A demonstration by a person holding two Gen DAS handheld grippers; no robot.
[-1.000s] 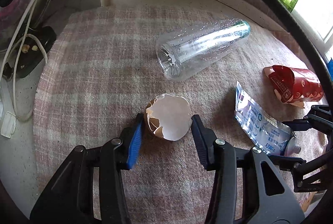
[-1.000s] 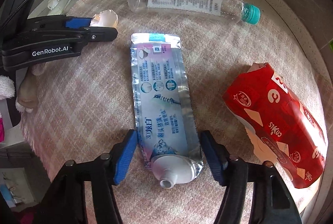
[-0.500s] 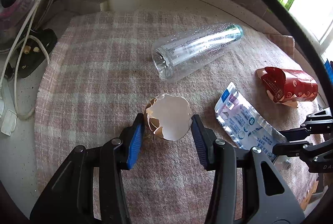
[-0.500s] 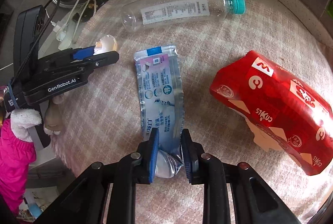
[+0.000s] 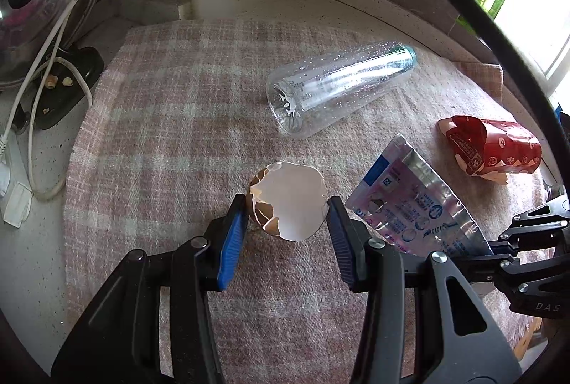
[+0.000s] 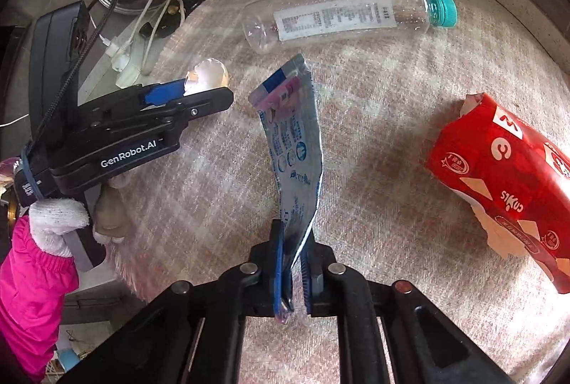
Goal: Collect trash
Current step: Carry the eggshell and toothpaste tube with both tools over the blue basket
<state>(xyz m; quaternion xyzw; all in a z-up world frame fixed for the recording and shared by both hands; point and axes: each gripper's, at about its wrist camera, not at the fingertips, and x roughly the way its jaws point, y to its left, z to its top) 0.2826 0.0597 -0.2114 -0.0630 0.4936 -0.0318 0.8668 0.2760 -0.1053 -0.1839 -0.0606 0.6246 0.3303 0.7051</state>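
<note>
Plaid cloth [image 5: 171, 120] holds the trash. Right gripper [image 6: 293, 271] is clamped on the tube [image 6: 295, 148], raised; left gripper [image 5: 286, 234] pinches the eggshell [image 5: 290, 205] (fragile). Next: carry both off, bin unseen.

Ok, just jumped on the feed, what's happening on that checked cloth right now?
A person is collecting trash with two handheld grippers. The right gripper is shut on the toothpaste tube, whose far end is raised off the cloth. The left gripper brackets the broken eggshell, fingers at its sides; a firm pinch isn't clear. The clear plastic bottle and the red wrapper lie untouched on the cloth.
</note>
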